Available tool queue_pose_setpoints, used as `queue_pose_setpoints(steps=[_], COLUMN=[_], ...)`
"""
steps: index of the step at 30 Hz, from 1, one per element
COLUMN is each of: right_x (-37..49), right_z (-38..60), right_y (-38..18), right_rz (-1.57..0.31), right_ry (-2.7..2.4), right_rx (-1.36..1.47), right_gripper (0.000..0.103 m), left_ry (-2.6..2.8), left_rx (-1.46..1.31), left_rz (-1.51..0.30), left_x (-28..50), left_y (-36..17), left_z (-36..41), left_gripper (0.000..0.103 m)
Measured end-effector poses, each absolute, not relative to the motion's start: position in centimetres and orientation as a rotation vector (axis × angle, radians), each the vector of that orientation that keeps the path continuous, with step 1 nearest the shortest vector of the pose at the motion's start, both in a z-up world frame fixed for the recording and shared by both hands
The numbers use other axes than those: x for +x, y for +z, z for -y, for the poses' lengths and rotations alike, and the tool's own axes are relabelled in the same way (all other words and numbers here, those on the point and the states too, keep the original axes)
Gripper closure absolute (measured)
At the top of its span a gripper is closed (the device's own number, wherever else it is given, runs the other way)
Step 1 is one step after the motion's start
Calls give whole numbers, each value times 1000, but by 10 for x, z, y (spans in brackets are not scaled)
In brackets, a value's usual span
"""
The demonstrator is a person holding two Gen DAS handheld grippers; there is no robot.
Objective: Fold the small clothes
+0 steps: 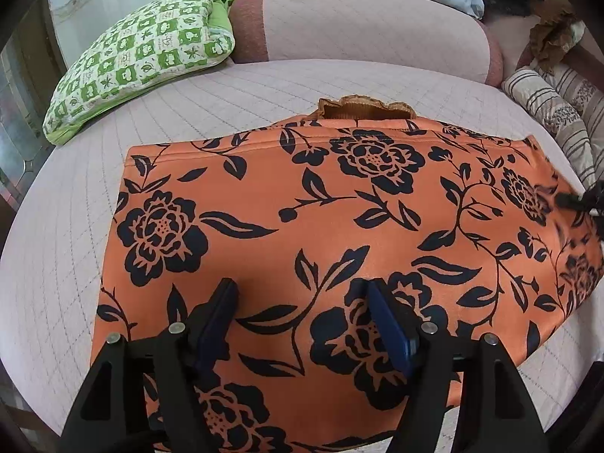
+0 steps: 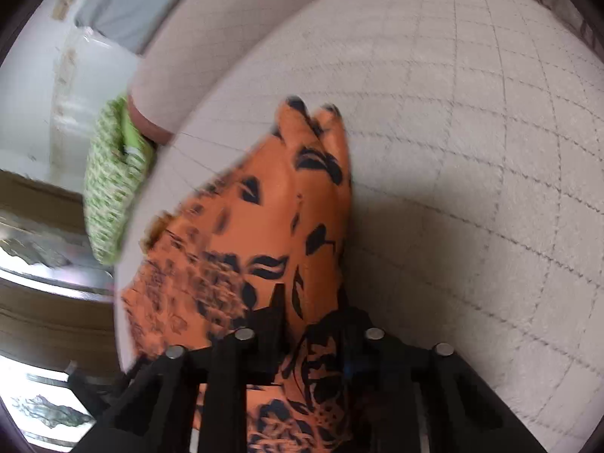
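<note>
An orange garment (image 1: pixel 339 207) with black flowers lies spread flat on the pale quilted bed (image 1: pixel 68 245), and a brown ruffled edge (image 1: pixel 362 107) pokes out at its far side. My left gripper (image 1: pixel 300 287) hovers open over the near part of the cloth, its blue-padded fingers (image 1: pixel 389 324) wide apart with nothing pinched between them. In the right wrist view, my right gripper (image 2: pixel 313 309) is shut on a bunched fold of the same garment (image 2: pixel 287 196), which rises off the bed (image 2: pixel 453 151). The picture there is blurred. A dark blurred shape (image 1: pixel 589 198) sits at the cloth's right edge.
A green-and-white checked pillow (image 1: pixel 143 56) lies at the far left, also showing as the green pillow (image 2: pixel 113 188). A pink bolster (image 1: pixel 358 26) runs along the back. Striped cushions (image 1: pixel 558 113) sit at the right. Bare quilt surrounds the garment.
</note>
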State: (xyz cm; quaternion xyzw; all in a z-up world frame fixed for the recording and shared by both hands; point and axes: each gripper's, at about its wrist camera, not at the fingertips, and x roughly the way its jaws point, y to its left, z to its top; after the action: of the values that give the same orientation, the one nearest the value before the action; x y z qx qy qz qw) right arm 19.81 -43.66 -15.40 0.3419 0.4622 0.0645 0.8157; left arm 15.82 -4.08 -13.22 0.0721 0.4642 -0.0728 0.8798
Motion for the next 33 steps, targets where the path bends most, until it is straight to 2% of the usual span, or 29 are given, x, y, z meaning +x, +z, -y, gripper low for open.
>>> queue_pose_setpoints(steps=[1,3,5,6,7,8,9,14,16,19,21,24,27,28,29,33], right_x=[194,197,193,189,185,179,175,169,182,209,202,199,214,220,213,183], right_z=[436,432,435,436,436,436,435,415,408,430,446,440,455,461,469,459], right_y=[-151,-173,-173,-163,-152,-137,-124,-85,-97,-157,-159,-133,-156,-176,-178,-137], right_rz=[-958,-1028,-999,-980,-954,-914,-880,-753,-793,-949,-887,-822,-847,-890,-846,-766], right_ry=[122,71,73,64,36,-12,-66,50,163,108,129,235,139,116,110,153], right_rx=[716,666,700,704,675,623,575,537,604,749,875,814,825,891,966,889], right_gripper=[85,85,81,71,52,42,37,37,36,39,40,37,20,21,21,21], left_ry=[-152,-146,-140,-142,-144,-144,-143,-139,-142,-144,-148,-144,-140,-142,-142,-139], left_rx=[151,150,154,152,150,148,147,146,142,139,143,136,133,135,138,129], left_rz=[-966,-965,-967,-968,-972,-972,-971,-971,-975,-976,-974,-973,-970,-971,-976,-981], left_x=[159,160,159,160,161,160,160,159,159,159,159,161,160,160,160,160], left_y=[-133,-134,-133,-132,-132,-132,-132,-132,-132,-132,-132,-133,-134,-133,-133,-131], left_z=[41,42,43,42,41,42,42,43,43,43,41,41,41,42,42,41], left_gripper=[29,28,28,28,28,28,28,28,28,28,28,26,26,26,26,26])
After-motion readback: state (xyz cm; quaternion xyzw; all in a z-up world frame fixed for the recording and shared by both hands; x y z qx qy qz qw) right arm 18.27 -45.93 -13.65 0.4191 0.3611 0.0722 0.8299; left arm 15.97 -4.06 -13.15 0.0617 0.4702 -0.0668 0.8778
